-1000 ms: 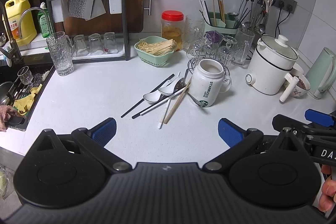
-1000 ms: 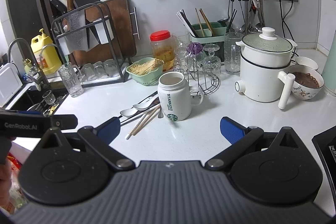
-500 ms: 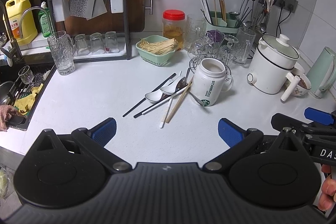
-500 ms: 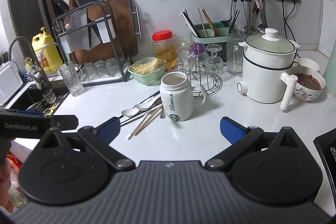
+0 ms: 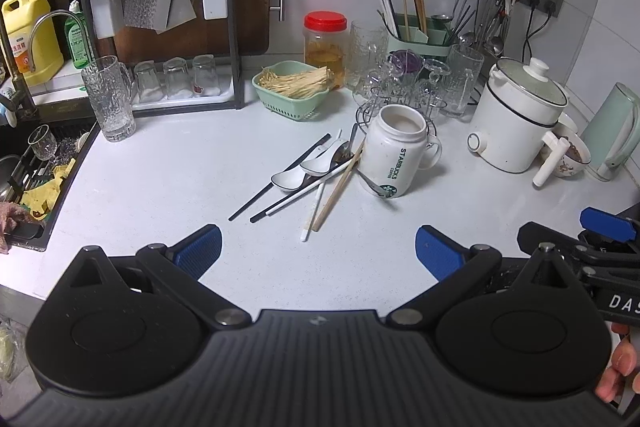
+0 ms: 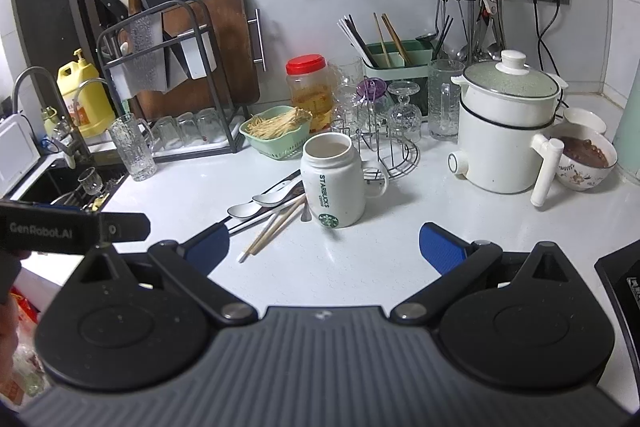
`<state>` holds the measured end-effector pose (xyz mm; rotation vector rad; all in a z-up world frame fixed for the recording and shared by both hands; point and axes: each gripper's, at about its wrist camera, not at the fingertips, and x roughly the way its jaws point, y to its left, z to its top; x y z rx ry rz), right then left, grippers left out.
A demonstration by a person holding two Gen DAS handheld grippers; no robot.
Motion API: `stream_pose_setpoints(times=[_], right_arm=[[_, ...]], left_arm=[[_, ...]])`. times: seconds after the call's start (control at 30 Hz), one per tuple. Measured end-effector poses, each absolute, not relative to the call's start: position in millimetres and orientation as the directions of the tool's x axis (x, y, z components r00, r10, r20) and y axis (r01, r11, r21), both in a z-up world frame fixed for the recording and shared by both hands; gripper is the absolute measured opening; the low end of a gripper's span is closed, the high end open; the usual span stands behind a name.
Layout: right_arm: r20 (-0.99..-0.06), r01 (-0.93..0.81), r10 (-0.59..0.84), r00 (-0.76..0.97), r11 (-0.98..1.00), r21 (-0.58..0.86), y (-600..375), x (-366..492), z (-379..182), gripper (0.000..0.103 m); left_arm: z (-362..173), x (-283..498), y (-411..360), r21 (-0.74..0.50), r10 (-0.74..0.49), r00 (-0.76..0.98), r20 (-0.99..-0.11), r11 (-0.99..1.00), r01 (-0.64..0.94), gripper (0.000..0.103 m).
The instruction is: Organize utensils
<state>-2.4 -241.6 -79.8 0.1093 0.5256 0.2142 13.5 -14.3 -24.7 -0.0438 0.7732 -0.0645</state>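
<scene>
A cluttered kitchen table [image 5: 168, 179] fills both views, white and crowded at the back. Over the last second almost nothing has changed: the scene has only crept slightly nearer, so sorting has not begun. The left hand-held gripper [image 5: 318, 253] and the right hand-held gripper [image 6: 324, 245] both gape wide, empty. The loose utensils [image 5: 310, 179] lie in a heap ahead of the left one, touching the white mug [image 5: 394, 155]; the green utensil holder [image 5: 420, 45] stands far beyond.
</scene>
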Motion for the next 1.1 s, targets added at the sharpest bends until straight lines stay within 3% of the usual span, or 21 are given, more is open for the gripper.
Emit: stream_pose_setpoints(times=[0.57, 1.1], right_arm=[[-0.524, -0.124, 0.208, 0.826, 0.974, 0.191, -232.2, 32.4, -88.1, 0.103], [-0.550, -0.030, 0.148, 0.822, 0.976, 0.217, -204.8, 103.6, -96.1, 0.100]], left_arm=[[-46.3, 76.0, 2.2, -0.078, -0.132, 0.632, -0.764, 0.991, 0.112, 0.103], [-79.7, 165.7, 25.8, -0.107, -0.283, 0.608, -0.742, 0.945, 0.309, 0.103]])
